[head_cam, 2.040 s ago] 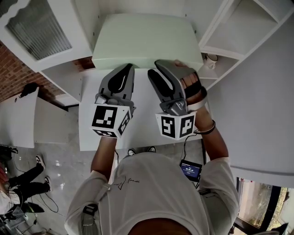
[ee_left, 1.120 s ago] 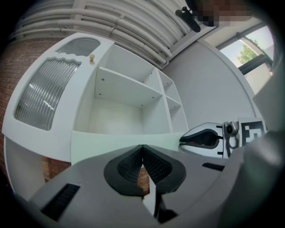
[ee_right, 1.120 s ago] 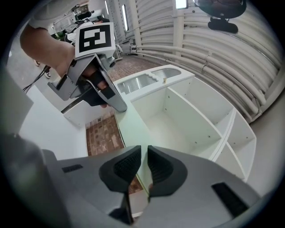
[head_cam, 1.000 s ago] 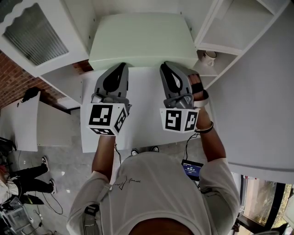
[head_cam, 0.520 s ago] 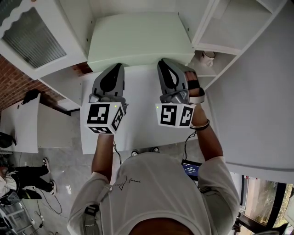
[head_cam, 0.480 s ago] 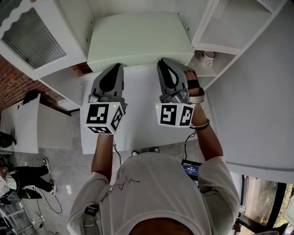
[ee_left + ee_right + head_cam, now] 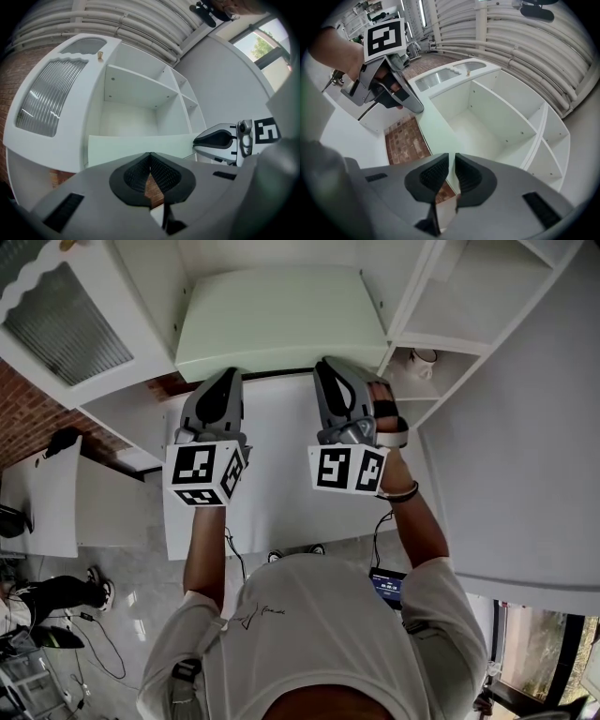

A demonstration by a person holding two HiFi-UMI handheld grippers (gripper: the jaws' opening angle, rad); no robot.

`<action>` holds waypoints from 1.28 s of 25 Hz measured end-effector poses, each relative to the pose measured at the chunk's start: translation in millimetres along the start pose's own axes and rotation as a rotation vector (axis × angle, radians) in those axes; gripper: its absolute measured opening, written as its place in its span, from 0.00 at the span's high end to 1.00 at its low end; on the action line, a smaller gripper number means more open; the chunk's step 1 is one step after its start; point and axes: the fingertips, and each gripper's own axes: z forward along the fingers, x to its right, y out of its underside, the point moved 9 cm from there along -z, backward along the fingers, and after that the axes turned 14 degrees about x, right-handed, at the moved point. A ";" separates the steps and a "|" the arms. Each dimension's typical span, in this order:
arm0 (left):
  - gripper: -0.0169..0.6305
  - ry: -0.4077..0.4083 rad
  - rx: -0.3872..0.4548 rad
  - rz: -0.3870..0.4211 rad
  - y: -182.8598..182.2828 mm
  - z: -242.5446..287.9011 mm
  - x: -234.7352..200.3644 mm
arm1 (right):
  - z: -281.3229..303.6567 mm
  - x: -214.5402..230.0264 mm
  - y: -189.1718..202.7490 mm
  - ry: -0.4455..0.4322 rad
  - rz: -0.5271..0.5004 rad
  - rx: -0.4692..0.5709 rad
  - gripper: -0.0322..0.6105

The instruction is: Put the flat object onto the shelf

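Observation:
The flat object is a pale green board (image 7: 281,320). It lies level in the middle bay of the white shelf unit (image 7: 412,292). My left gripper (image 7: 232,374) is shut, with its tips at the board's near edge and nothing between them. In the left gripper view the board (image 7: 140,143) is a strip just beyond the closed tips (image 7: 150,154). My right gripper (image 7: 326,364) sits at the same edge, further right. There the jaws (image 7: 451,161) are closed to a thin slit with nothing seen between them, and the board (image 7: 433,126) runs away ahead of them.
An open cabinet door with ribbed glass (image 7: 66,315) juts out on the left. A mug (image 7: 424,358) stands in a small bay on the right. A white tabletop (image 7: 281,493) lies under both grippers. A brick wall (image 7: 28,409) is at far left.
The board has slid deeper into the shelf bay. Both grippers have moved forward with it and stayed at its near edge.

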 end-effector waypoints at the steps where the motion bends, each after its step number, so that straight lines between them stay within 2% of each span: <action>1: 0.95 -0.001 -0.001 0.000 1.1 1.8 -1.3 | 2.0 -0.4 1.0 0.004 0.004 -0.004 0.86; 10: 0.95 0.004 -0.003 -0.053 8.5 16.8 -11.9 | 18.6 1.1 10.4 0.037 0.049 -0.027 0.86; 18: 0.95 -0.027 -0.015 -0.024 17.6 31.8 -18.2 | 34.8 1.2 19.2 0.081 0.125 -0.033 0.86; 28: 0.95 -0.035 -0.027 -0.031 28.2 49.0 -26.7 | 52.8 4.4 30.2 0.071 0.142 -0.052 0.86; 32: 0.95 -0.024 -0.037 -0.043 32.9 53.2 -25.2 | 56.5 6.8 36.7 0.071 0.179 -0.078 0.86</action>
